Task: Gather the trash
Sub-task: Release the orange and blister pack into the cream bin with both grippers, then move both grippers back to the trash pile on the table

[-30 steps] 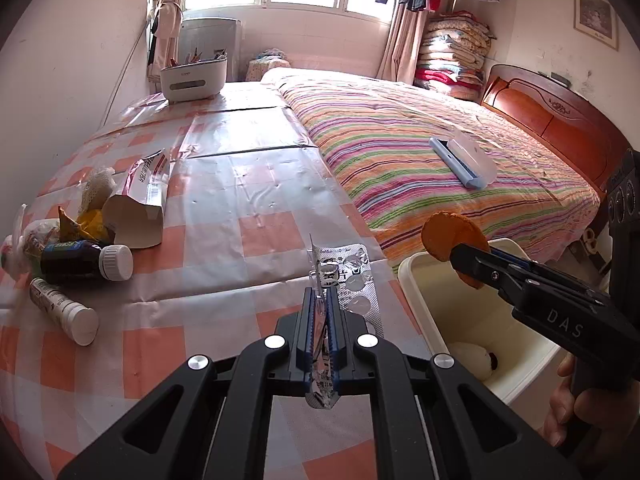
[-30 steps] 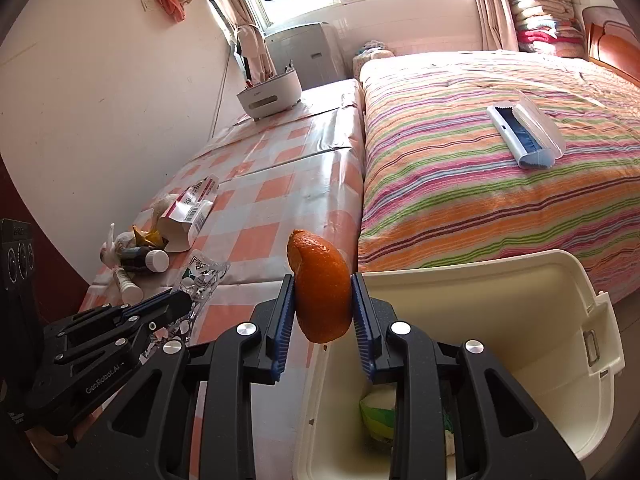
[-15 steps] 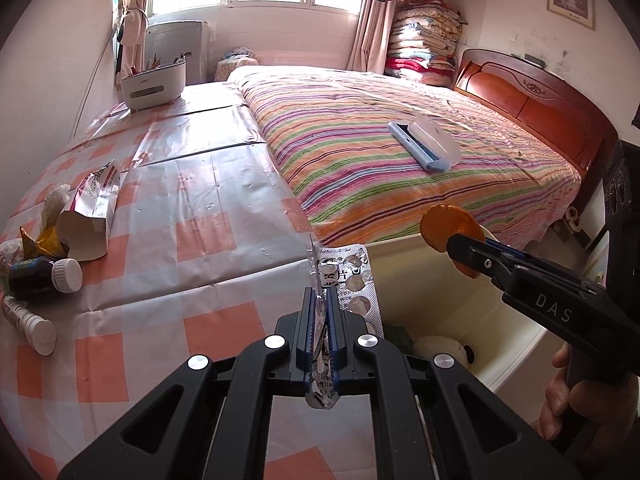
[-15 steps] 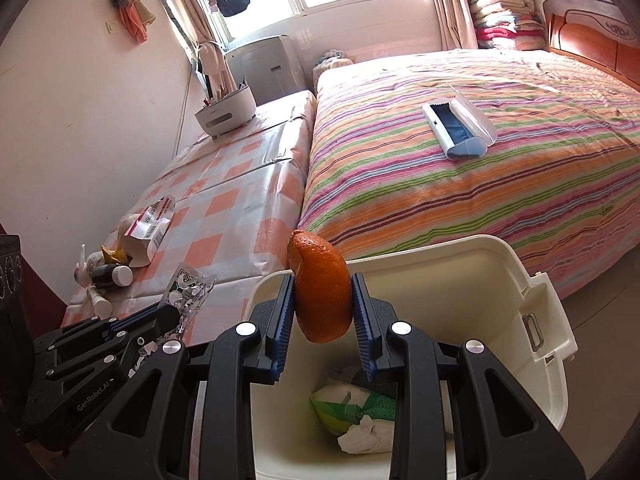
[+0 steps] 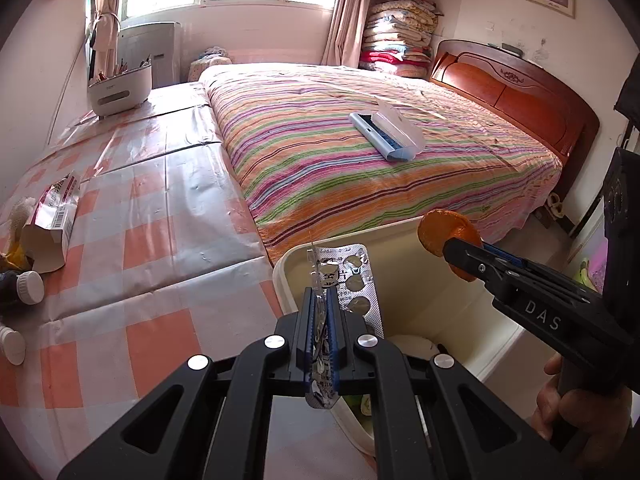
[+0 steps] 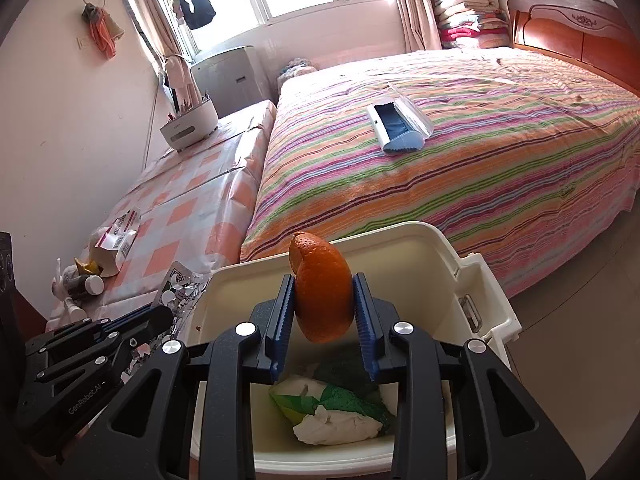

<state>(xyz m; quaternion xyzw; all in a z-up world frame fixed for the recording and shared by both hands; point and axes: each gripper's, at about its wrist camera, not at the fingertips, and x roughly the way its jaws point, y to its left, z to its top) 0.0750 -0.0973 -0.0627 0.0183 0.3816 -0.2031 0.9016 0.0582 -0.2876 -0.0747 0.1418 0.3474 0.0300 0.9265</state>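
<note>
While both hands hang over the bin, here's how it looks from the left wrist: the left claw is clamped tight on a used pill strip, which sticks up ahead of the jaws, right above the near rim of the white bin, probably so it drops straight in. Off to its right, the right claw carries an orange peel over the same bin. From the right wrist, the peel sits between the blue pads, which have just been easing apart though they look like they're touching it, so I'd guess a release is coming. Directly below is crumpled paper trash; the left claw is down-left.
</note>
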